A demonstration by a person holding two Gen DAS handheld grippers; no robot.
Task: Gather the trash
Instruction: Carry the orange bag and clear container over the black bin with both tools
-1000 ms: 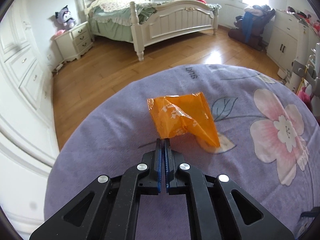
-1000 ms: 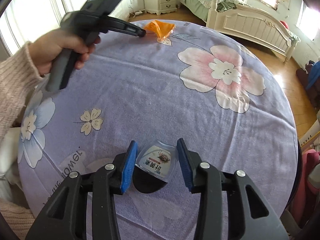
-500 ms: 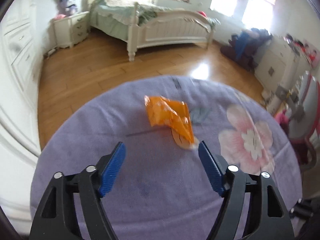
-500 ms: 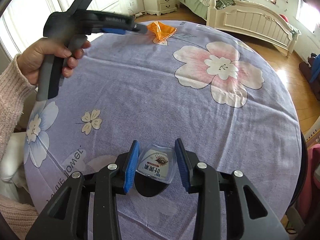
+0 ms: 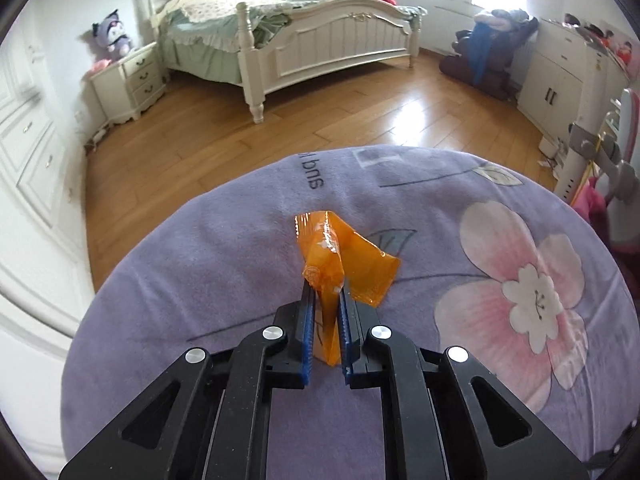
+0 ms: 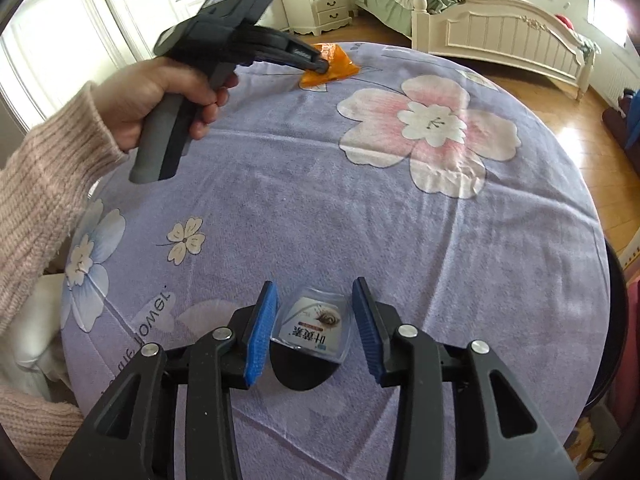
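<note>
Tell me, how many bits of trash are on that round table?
2: the orange wrapper pinched at the far edge, and the clear packet between the open right jaws at the near edge. More may lie outside view.

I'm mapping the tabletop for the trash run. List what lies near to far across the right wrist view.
right gripper → clear plastic packet between its jaws → pink flower print → orange wrapper pinched by the left gripper → bed.

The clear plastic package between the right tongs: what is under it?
Under the clear plastic package a dark rounded thing shows at its near edge, on the purple cloth. What the package covers of it is hidden.
</note>
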